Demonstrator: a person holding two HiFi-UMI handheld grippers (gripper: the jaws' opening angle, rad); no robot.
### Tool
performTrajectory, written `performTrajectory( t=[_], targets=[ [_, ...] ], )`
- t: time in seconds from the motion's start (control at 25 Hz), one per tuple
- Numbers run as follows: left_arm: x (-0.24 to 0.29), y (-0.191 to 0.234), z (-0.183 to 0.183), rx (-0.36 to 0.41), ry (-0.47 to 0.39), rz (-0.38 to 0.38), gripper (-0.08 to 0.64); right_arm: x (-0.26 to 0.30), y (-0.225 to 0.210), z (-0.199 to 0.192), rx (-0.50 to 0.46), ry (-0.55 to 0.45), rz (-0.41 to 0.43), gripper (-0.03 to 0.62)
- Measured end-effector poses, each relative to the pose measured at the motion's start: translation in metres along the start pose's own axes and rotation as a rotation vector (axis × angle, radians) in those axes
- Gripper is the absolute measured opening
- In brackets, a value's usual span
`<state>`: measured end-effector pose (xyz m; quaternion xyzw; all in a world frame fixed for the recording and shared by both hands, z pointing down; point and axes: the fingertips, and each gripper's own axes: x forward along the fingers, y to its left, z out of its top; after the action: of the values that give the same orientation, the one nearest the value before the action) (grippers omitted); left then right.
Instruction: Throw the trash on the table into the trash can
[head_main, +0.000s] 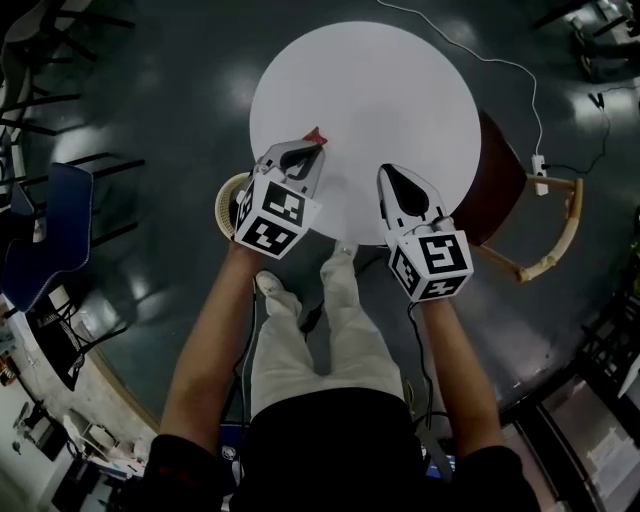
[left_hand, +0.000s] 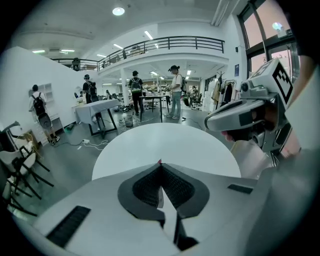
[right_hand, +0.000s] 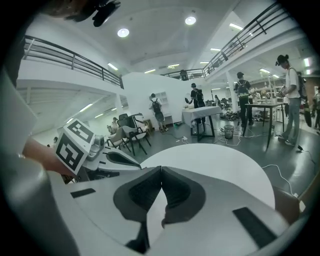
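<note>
A round white table (head_main: 380, 100) fills the middle of the head view, its top bare. My left gripper (head_main: 312, 146) is over the table's near left edge, shut on a small red scrap of trash (head_main: 316, 135) that pokes out past its tips. In the left gripper view only a red sliver of the scrap (left_hand: 159, 162) shows at the closed pads of the left gripper (left_hand: 160, 166). My right gripper (head_main: 387, 170) hovers over the near edge beside it, shut and with nothing in it. In the right gripper view its (right_hand: 161, 169) pads meet. A woven trash can (head_main: 226, 205) stands on the floor just below and left of the left gripper.
A brown chair with a curved wooden armrest (head_main: 505, 185) is tucked in at the table's right. A power strip (head_main: 540, 165) and white cable lie behind it. A blue chair (head_main: 50, 230) stands at the far left. The person's legs are under the near edge. People and desks (left_hand: 150, 97) are far off.
</note>
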<state>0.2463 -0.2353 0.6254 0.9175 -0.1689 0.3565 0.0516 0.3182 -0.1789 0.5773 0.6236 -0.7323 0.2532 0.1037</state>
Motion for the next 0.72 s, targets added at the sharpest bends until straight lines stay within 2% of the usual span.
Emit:
performTrajectory(
  t=[0.72],
  targets=[
    [-0.087,0.068,-0.107,-0.175,-0.014,0.122,0.014,0.063,0.128,-0.028,-0.089,0.084,0.147,0.018]
  ],
)
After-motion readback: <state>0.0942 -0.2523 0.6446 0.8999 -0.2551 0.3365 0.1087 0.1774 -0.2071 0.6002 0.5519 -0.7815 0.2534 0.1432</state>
